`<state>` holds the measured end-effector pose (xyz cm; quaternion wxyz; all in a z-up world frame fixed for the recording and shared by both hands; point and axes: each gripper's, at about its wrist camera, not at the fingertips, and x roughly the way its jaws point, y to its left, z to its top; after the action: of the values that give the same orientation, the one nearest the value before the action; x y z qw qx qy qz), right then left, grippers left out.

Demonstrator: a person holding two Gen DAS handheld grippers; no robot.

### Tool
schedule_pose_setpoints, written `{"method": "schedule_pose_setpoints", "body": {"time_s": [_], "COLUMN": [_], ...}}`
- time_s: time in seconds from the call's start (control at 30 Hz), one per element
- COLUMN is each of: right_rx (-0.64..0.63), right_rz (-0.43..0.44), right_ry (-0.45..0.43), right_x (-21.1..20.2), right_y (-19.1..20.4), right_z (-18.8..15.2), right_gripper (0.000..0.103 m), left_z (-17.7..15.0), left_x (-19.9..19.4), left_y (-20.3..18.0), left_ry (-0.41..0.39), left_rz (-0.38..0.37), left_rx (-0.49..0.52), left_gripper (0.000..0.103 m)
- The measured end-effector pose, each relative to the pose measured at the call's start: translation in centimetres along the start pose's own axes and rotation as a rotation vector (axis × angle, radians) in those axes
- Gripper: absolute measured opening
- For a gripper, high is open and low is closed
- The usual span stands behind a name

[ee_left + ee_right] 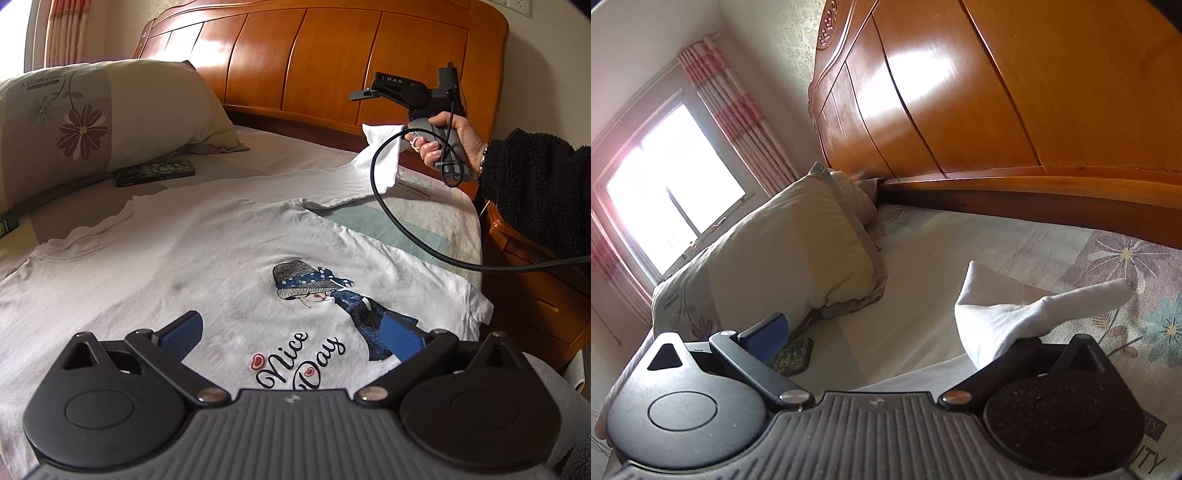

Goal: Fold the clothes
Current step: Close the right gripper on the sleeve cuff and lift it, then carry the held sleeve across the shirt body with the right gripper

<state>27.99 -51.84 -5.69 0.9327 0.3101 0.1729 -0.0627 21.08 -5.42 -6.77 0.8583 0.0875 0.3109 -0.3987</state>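
Bed (258, 147) w/ glossy orange-brown wooden headboard (332, 59), covered in pale sheet w/ floral print & a mint-green band on the right side. On it: white cotton T-shirt (184, 266), spread flat, print side up (girl in hat, "Nice Day" script), one sleeve raised off the sheet at the far right. Cream pillow w/ flower pattern (74, 122) leans near the headboard, left. Dark phone in patterned case (155, 171) lies just beside the pillow, apart from the shirt's collar.
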Motion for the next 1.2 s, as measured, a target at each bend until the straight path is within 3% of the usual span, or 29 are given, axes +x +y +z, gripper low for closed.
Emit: {"method": "schedule_pose_setpoints", "body": {"time_s": [0.5,0.83,1.2], "right_rx": [-0.106,-0.168,-0.190], "right_rz": [-0.003,0.059,0.151], "right_ry": [0.097,0.130,0.224], "right_x": [0.1,1.4,4.5], "right_y": [7.0,13.8,20.6], "right_z": [-0.9,-2.0,-6.5], "right_gripper": [0.103,0.103,0.103], "left_z": [-0.8,-2.1,-3.6], "left_x": [-3.1,-5.8,-8.4], "left_y": [-0.1,1.0,4.1], "left_ry": [0.007,-0.022,-0.031], "left_rz": [0.018,0.040,0.124], "left_rx": [0.019,-0.001,-0.084], "left_gripper": [0.102,0.102,0.102]}}
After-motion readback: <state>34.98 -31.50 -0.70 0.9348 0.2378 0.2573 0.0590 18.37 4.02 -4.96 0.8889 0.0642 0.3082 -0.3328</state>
